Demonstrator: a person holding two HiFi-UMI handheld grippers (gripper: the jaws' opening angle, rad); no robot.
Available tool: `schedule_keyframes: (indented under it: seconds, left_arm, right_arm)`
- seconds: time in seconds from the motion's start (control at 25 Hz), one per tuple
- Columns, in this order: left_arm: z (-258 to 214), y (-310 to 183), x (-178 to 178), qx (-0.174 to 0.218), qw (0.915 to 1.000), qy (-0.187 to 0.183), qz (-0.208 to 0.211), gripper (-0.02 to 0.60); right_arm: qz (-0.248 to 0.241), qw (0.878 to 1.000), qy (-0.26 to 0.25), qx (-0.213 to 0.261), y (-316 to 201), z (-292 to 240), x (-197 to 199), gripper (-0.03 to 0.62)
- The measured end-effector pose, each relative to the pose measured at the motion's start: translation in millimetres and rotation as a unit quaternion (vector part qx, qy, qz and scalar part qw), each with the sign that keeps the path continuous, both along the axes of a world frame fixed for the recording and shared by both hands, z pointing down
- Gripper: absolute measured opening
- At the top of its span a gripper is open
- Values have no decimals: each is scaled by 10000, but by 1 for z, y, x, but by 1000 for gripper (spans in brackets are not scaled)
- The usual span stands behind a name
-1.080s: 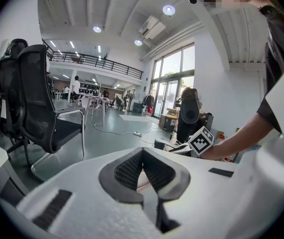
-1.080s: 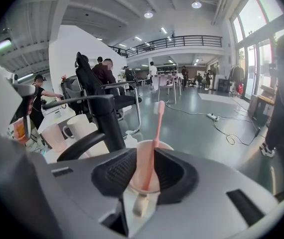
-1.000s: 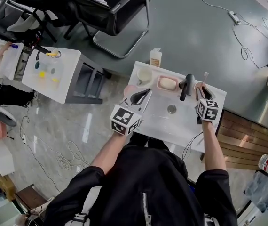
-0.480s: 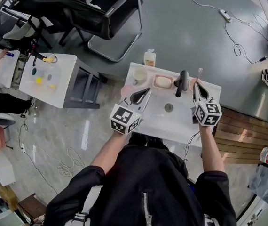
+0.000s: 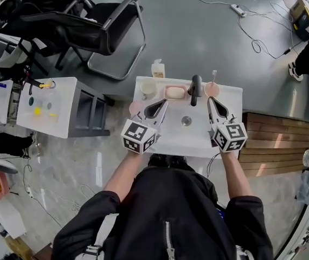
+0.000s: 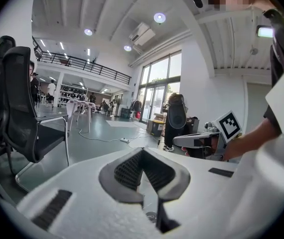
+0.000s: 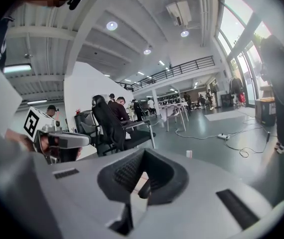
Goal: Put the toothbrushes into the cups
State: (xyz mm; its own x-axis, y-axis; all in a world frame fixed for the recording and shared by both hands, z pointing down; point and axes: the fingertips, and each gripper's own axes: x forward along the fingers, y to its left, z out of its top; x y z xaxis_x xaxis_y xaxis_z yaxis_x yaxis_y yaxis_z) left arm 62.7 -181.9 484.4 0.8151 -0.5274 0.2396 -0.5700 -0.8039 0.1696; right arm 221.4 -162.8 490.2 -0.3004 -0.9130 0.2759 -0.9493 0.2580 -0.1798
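Observation:
A toothbrush stands upright in the pink cup at the back right of the white sink top. A white cup sits at the back left, and a second pink cup at the left edge. My right gripper hangs above the sink top, in front of the cup with the toothbrush and apart from it. Its jaws are shut with nothing between them. My left gripper is over the left part of the top, also shut and holding nothing.
A black faucet and a pink soap dish stand at the back between the cups, with the drain in the middle. A bottle sits behind the sink. An office chair, a white side table and a wooden platform surround it.
My right gripper has drawn back and up from the pink cup, leaving the toothbrush in it, and its jaws have shut. The left gripper has lifted slightly.

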Motion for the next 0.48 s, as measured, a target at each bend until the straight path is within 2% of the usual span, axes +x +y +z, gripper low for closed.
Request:
schedule_keyframes:
  seconds: [0.16,0.48]
  left_arm:
    - [0,9,19,11,9996,20,274,2]
    - [9,32,68,-103,9957,28,917,2]
  right_arm:
    - [247,9996,-55,-108,19,7,11,5]
    - [988,9938,6,-508,76,39,58,5]
